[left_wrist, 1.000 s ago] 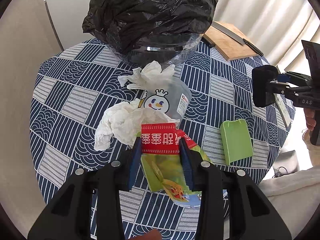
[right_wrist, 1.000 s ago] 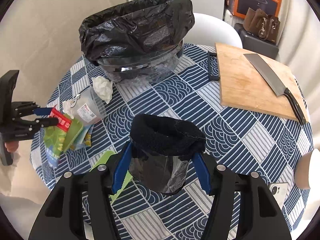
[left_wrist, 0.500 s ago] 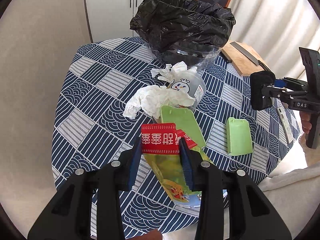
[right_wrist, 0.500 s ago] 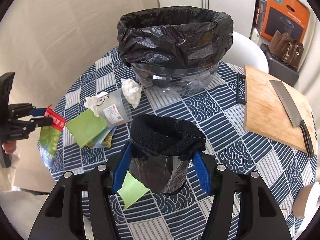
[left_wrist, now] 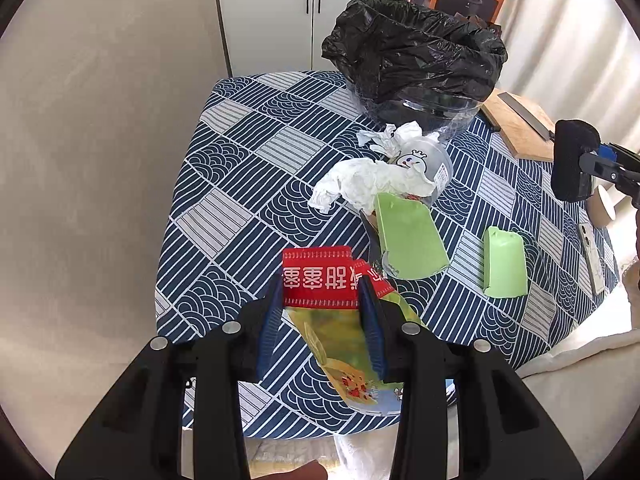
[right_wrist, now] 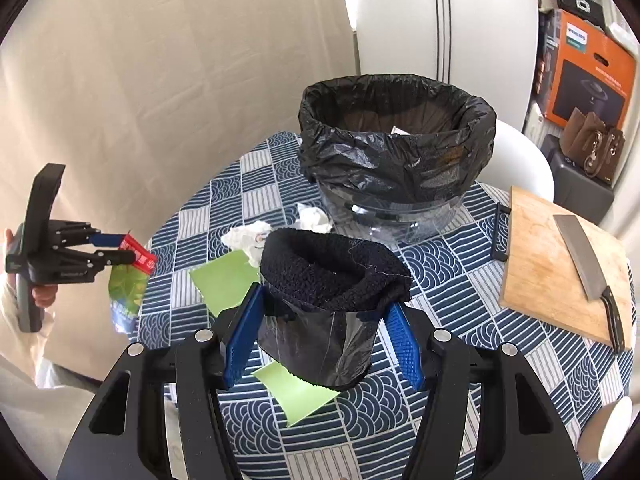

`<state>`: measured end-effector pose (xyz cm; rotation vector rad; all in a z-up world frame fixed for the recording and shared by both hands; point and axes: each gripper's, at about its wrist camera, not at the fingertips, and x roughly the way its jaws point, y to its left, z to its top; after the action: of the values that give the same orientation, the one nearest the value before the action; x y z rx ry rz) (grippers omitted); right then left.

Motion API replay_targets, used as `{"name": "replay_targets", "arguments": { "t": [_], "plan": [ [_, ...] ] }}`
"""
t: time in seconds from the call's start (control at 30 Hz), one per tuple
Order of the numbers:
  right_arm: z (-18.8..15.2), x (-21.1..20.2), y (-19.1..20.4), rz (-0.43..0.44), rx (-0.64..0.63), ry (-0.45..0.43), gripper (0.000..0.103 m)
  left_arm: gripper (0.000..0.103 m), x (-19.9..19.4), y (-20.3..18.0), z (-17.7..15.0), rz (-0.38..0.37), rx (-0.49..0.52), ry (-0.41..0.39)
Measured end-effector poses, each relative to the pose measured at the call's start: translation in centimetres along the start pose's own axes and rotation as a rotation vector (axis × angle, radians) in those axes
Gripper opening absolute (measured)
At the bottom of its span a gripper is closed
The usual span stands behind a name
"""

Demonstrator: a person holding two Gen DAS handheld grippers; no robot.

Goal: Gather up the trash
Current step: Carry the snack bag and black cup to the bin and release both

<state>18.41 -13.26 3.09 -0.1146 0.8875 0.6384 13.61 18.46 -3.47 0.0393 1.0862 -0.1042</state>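
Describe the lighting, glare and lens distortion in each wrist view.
Left wrist view: strong fisheye with dark corners; the table edge bows; bright daylight washes out the curtain at the right; the bin liner shows glossy highlights. Right wrist view: same curved framing; a blown-out strip behind the bin; sharp focus on the cutting board; shadows soft.

Bin [right_wrist: 396, 148] mouth seen open and unobstructed from above, at 12 o'clock on the tabletop [right_wrist: 452, 280]. Direct path from 9 o'clock blocked by a clutter cluster: crumpled tissues [left_wrist: 368, 184], plastic cup [left_wrist: 432, 160], green card [left_wrist: 408, 236]. Bare cloth noted at 10 to 11 o'clock. Cutting board [right_wrist: 560, 264] with knife [right_wrist: 588, 268] occupying 3 o'clock. Second green piece [left_wrist: 505, 262] lying loose at 6 o'clock.
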Motion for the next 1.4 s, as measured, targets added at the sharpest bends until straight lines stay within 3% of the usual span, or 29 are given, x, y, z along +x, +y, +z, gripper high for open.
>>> {"name": "replay_targets", "arguments": {
  "t": [0.2,0.63,0.9,1.3,1.4],
  "plan": [
    [2.0,-1.8,-0.2,-0.036,-0.004,-0.032,0.056,0.039,-0.7,0.7,4.0,0.012,0.038,-0.061],
    [7.7,-4.1,-3.2,-0.146,0.105,-0.16,0.056,0.039,-3.0,0.5,15.0,-0.065,0.14,-0.28],
    [12.1,-1.9,-5.7,-0.194,0.155,-0.202,0.057,0.039,-2.0,0.2,21.4,-0.184,0.216,-0.361],
    [17.8,1.4,-8.6,-0.069,0.186,-0.27,0.057,0.039,0.4,-3.1,28.7,-0.344,0.301,-0.466],
    [18.7,2.7,-9.2,-0.048,0.195,-0.275,0.058,0.039,1.0,-3.8,30.0,-0.351,0.293,-0.478]
  ]
}}
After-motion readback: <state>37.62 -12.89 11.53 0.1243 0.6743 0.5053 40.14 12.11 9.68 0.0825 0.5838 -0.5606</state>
